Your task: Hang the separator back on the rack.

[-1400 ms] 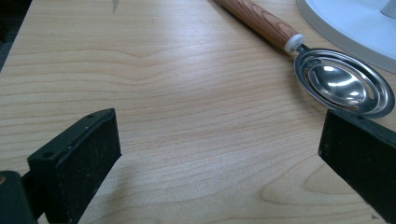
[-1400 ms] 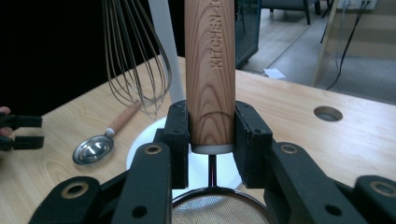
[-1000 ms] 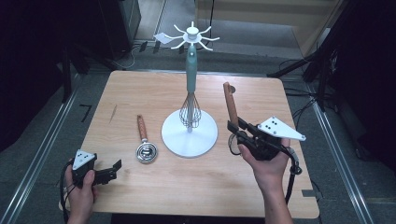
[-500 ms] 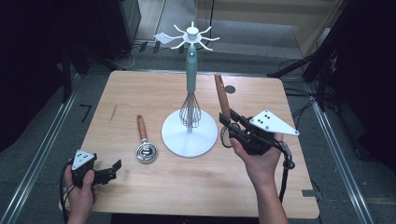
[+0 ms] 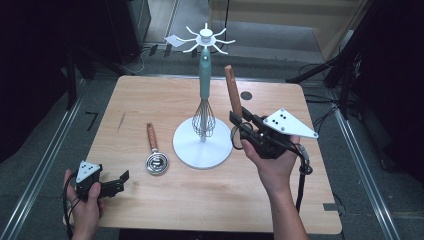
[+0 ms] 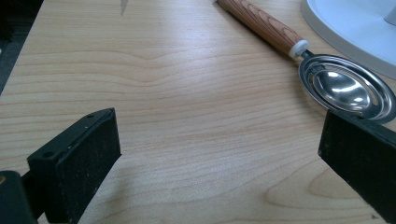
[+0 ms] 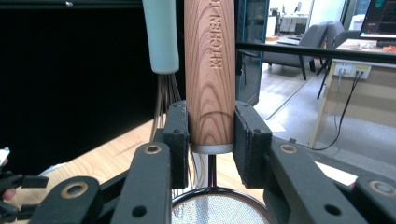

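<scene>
Strainer (image 7: 210,74): wooden handle upright, clamped between the pads of the right gripper (image 5: 245,127), raised above the worktop (image 5: 150,100) beside the white stand (image 5: 202,145). A whisk (image 5: 204,107) hangs on that stand. Left gripper (image 5: 112,182): jaws wide apart, holding nothing, near a metal scoop (image 6: 343,88) lying flat.
</scene>
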`<state>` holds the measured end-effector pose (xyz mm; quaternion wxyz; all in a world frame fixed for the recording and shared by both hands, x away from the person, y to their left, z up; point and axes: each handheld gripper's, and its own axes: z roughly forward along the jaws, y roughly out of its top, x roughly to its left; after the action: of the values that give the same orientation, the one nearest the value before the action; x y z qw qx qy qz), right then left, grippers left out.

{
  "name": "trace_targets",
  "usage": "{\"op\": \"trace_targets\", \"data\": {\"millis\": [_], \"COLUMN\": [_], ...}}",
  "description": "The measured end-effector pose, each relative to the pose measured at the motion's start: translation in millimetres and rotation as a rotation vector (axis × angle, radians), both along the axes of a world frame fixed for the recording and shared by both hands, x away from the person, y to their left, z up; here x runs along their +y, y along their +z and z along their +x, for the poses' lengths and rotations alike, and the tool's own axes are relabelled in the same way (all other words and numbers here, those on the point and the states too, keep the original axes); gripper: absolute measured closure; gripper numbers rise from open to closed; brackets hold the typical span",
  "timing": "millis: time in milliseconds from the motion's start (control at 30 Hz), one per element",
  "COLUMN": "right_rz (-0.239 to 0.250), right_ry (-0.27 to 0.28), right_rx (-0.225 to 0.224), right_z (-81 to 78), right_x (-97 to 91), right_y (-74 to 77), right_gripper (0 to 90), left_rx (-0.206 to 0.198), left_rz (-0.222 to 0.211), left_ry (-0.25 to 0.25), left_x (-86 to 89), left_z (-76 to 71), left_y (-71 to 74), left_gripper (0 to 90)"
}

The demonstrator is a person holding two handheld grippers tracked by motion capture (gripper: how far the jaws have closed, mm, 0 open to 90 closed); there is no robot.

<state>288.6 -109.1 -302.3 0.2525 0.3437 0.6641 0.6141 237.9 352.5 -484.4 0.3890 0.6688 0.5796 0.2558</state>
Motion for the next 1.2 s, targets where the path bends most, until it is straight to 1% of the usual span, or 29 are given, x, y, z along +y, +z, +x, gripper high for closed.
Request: {"op": "trace_targets", "data": {"millis": [200, 433, 533, 733, 933, 1200], "right_rz": [0.01, 0.027, 0.037, 0.035, 0.039, 0.03], "right_ry": [-0.007, -0.021, -0.025, -0.027, -0.032, -0.025], "right_rx": [-0.026, -0.05, -0.051, -0.057, -0.055, -0.051], "right_z": [0.8, 0.9, 0.3, 2.2, 6.0, 10.4], "right_x": [3.2, 0.3, 0.1, 2.7, 5.8, 13.1], "right_y": [7.6, 15.0, 18.4, 21.6, 22.0, 22.6], "right_gripper": [71.2, 71.2, 71.2, 71.2, 71.2, 71.2], "left_rx": [0.001, 0.003, 0.003, 0.005, 0.005, 0.008], "left_rz": [-0.009, -0.013, -0.013, -0.011, -0.02, -0.022], "left_ry": [0.0, -0.001, -0.001, -0.003, -0.005, -0.007], "left_x": [0.8, 0.8, 0.8, 0.7, 1.3, 1.5], "left_z": [0.2, 0.4, 0.4, 0.5, 0.8, 1.1], "left_y": [0.0, -0.1, -0.1, -0.1, -0.2, -0.3], "left_gripper": [0.0, 0.0, 0.0, 0.0, 0.0, 0.0]}}
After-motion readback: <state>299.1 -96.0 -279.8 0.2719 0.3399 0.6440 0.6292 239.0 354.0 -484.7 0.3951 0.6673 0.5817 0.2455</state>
